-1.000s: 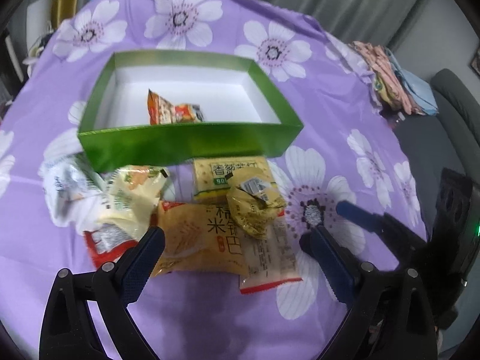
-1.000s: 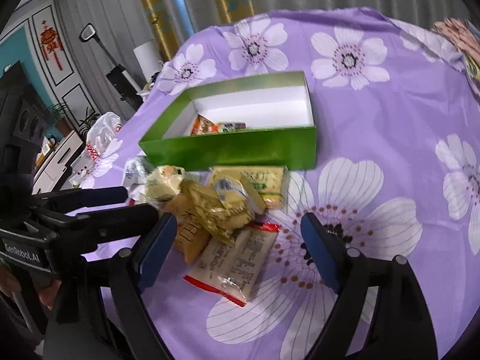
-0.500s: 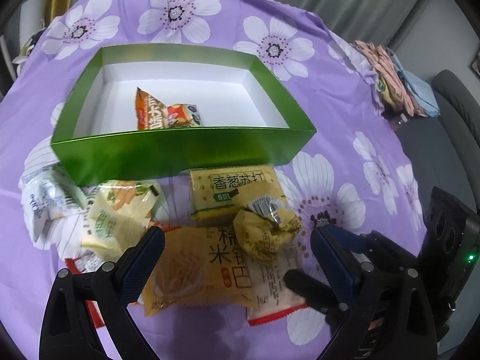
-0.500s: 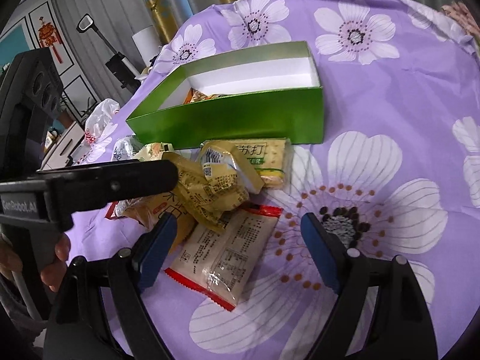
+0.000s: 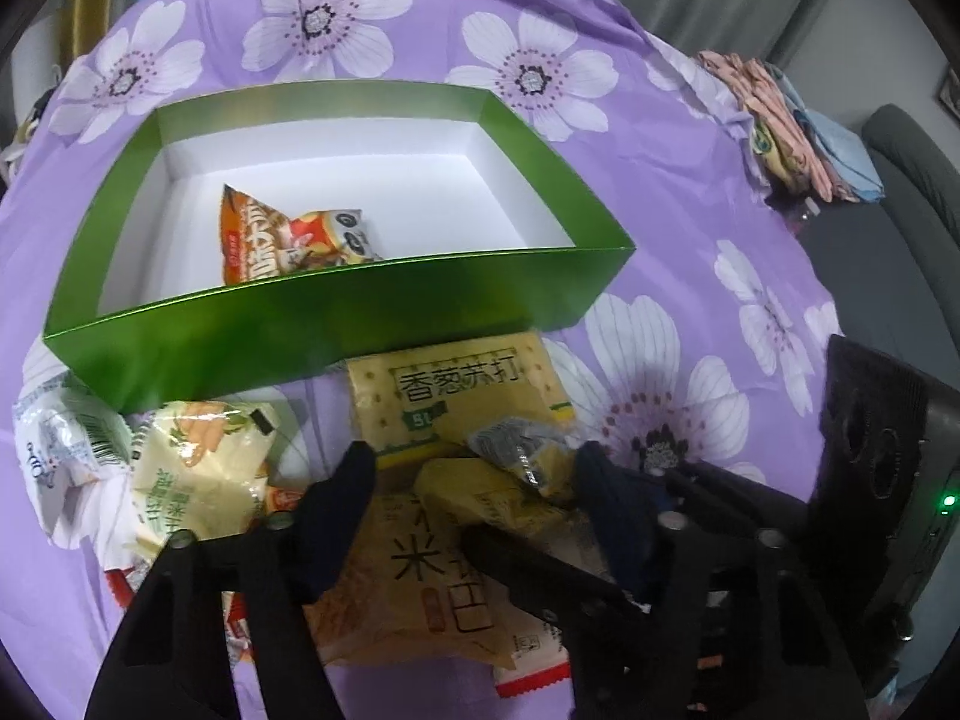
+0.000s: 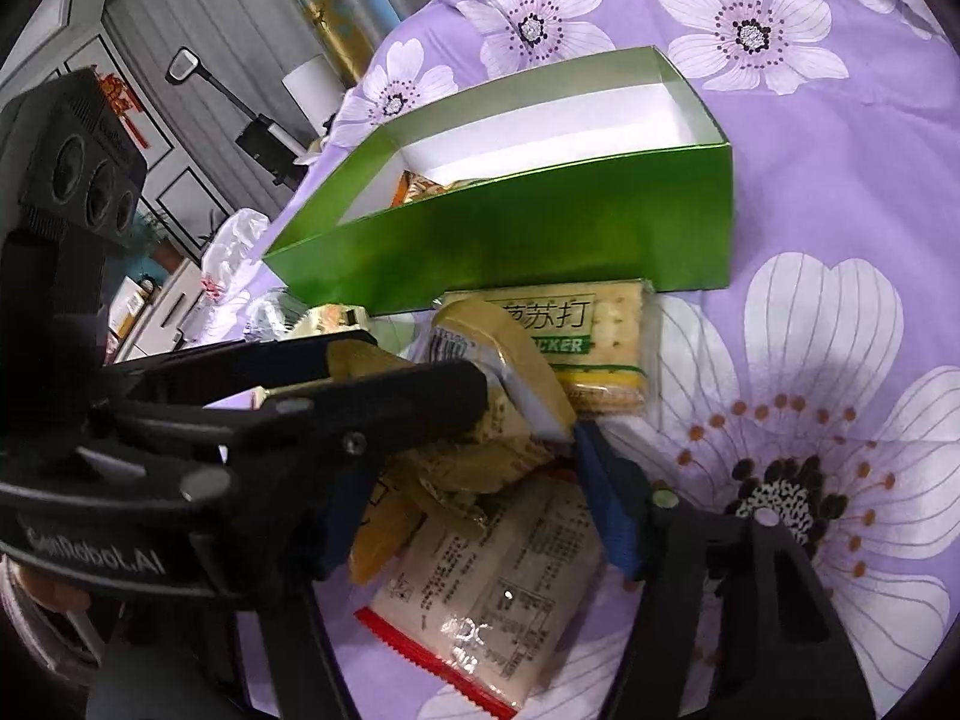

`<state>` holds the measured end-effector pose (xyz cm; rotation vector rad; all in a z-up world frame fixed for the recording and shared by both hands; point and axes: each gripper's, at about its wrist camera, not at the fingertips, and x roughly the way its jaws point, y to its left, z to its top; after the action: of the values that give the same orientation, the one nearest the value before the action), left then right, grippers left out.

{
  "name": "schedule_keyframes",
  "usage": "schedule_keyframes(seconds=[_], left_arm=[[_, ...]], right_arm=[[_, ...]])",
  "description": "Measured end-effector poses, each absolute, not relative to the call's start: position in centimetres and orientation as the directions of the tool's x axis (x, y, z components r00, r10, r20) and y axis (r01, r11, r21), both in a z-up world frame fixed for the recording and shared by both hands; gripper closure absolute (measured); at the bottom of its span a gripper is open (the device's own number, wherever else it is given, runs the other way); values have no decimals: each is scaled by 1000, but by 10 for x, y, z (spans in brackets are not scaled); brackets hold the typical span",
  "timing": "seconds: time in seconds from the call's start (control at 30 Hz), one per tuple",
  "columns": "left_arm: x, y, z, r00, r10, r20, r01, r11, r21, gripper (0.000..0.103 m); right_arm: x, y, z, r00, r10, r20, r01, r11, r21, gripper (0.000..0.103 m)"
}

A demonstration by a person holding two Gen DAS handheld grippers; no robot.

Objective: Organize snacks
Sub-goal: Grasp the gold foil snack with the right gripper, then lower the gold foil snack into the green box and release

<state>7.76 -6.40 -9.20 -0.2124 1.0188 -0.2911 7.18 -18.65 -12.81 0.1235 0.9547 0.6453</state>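
Observation:
A green box (image 5: 336,312) with a white inside holds one orange snack packet (image 5: 282,237). A pile of snacks lies in front of it: a cracker pack (image 5: 456,396), a crumpled yellow packet (image 5: 510,492), a large orange-yellow pack (image 5: 420,576) and a pale green packet (image 5: 198,474). My left gripper (image 5: 474,480) is open, its fingers on either side of the yellow packet. My right gripper (image 6: 468,516) is open over the same pile, above a red-edged clear packet (image 6: 492,588). The left gripper's fingers (image 6: 360,396) cross the right wrist view.
The purple flowered cloth (image 5: 690,240) covers the round table. A white crinkled wrapper (image 5: 60,444) lies at the pile's left. Folded fabrics (image 5: 780,120) sit at the far right edge, with a grey chair (image 5: 912,168) beyond.
Both grippers have moved forward and down to the snack pile. The left gripper's fingers now flank the yellow packet, and the box looms larger.

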Motion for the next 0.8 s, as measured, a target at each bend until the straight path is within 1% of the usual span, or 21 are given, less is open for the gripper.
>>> schedule_keyframes(seconds=[0.03, 0.07, 0.13, 0.2, 0.37, 0.53, 0.63, 0.8], left_arm=[[78, -65, -91, 491, -340, -802, 145, 940, -310, 44], [77, -66, -91, 490, -345, -800, 150, 938, -312, 50], [78, -68, -90, 486, -348, -802, 156, 937, -312, 53], [78, -69, -89, 486, -353, -799, 160, 935, -316, 56], [72, -74, -79, 507, -348, -789, 177, 937, -300, 56], [65, -74, -56, 558, -358, -749, 205, 934, -293, 56], [63, -74, -37, 604, -345, -718, 218, 939, -268, 56], [78, -69, -14, 662, -326, -675, 221, 945, -240, 56]], right_arm=[[72, -186, -128, 403, 570, -716, -461, 802, 380, 46], [72, -186, -129, 402, 575, -713, -464, 799, 383, 49], [71, -186, -129, 408, 569, -714, -466, 802, 374, 52], [70, -187, -129, 411, 571, -711, -467, 801, 374, 57], [66, -188, -124, 426, 570, -702, -470, 803, 367, 63], [59, -190, -100, 472, 575, -668, -485, 802, 347, 64], [59, -189, -83, 501, 578, -644, -506, 800, 324, 64], [73, -183, -58, 541, 580, -609, -538, 795, 279, 64]])
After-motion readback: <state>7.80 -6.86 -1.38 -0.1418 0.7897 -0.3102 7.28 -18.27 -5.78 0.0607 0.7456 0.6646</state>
